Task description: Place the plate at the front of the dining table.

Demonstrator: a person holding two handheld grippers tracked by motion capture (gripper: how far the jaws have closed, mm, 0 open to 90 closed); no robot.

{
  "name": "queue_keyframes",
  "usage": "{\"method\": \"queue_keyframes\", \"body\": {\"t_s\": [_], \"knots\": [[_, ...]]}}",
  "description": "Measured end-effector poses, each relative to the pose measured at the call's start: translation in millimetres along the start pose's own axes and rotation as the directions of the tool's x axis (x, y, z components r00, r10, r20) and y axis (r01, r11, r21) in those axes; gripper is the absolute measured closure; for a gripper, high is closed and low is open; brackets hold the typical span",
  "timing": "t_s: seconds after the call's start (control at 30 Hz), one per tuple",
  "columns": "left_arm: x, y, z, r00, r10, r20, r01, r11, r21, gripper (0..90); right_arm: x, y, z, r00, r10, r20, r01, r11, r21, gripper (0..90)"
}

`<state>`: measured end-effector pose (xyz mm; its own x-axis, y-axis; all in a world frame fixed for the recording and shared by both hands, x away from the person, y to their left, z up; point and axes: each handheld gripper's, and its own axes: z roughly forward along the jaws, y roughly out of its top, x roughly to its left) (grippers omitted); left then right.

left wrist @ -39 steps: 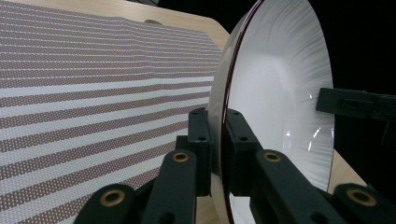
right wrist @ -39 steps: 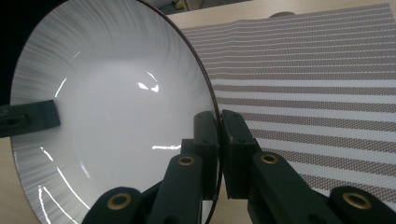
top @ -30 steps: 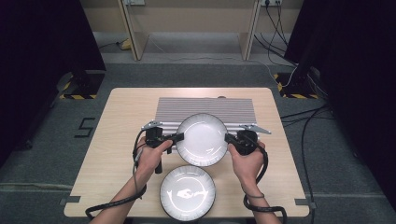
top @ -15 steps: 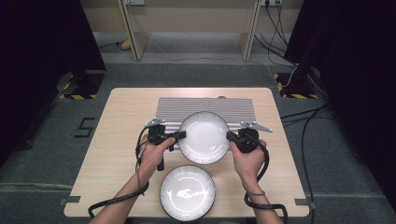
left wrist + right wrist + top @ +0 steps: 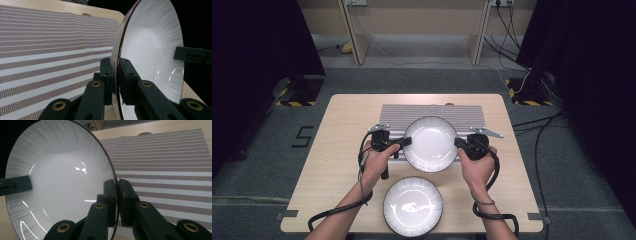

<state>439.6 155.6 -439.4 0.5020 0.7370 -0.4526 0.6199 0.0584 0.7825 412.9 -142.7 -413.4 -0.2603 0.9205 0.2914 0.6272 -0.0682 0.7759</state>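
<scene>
A white plate with a dark rim (image 5: 430,144) is held in the air above the front part of a striped placemat (image 5: 432,113). My left gripper (image 5: 404,142) is shut on the plate's left rim (image 5: 115,75). On the opposite rim (image 5: 113,195) my right gripper (image 5: 458,143) is shut too. The plate (image 5: 150,57) is tilted, its white inside (image 5: 60,185) facing the person. A second white plate (image 5: 413,206) lies flat on the table near the front edge, between the forearms.
The wooden table (image 5: 342,130) has bare room left and right of the placemat. A cable (image 5: 332,212) trails from each gripper off the front edge. Dark curtains and a shelf frame stand beyond the table.
Both grippers have carried the plate a little farther from the person, over the placemat. The lower plate has not moved.
</scene>
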Motion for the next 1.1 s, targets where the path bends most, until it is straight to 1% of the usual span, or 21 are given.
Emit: {"method": "queue_keyframes", "body": {"t_s": [0.23,0.47,0.67,0.83,0.9,1.1], "knots": [[1.6,3.0,6.2,0.9999,-0.005,0.011,0.005,1.0000,0.000,81.6,-4.1,3.4,1.7,1.0000,0.006,0.006,-0.006,1.000,-0.001,85.5],[3.2,6.8,13.0,0.9999,-0.013,0.004,0.013,0.9999,0.002,81.4,-7.3,6.6,5.2,0.9999,0.011,0.013,-0.011,1.000,-0.006,85.5],[3.6,10.5,14.4,1.0000,-0.005,0.005,0.005,1.0000,0.000,81.3,-7.9,8.8,6.2,0.9998,0.011,0.016,-0.011,1.000,-0.009,85.5],[4.4,12.9,16.2,0.9999,-0.010,0.008,0.010,0.9999,-0.006,81.2,-7.9,13.1,7.1,0.9998,0.008,0.019,-0.008,1.000,-0.016,85.5],[3.9,13.2,16.4,0.9998,-0.018,0.010,0.018,0.9998,-0.010,81.3,-8.0,14.3,7.3,0.9997,0.009,0.021,-0.009,1.000,-0.016,85.5],[4.4,17.5,17.1,0.9998,-0.016,0.014,0.017,0.9998,-0.013,81.4,-8.2,18.0,7.2,0.9997,0.007,0.025,-0.007,1.000,-0.023,85.4]]}}
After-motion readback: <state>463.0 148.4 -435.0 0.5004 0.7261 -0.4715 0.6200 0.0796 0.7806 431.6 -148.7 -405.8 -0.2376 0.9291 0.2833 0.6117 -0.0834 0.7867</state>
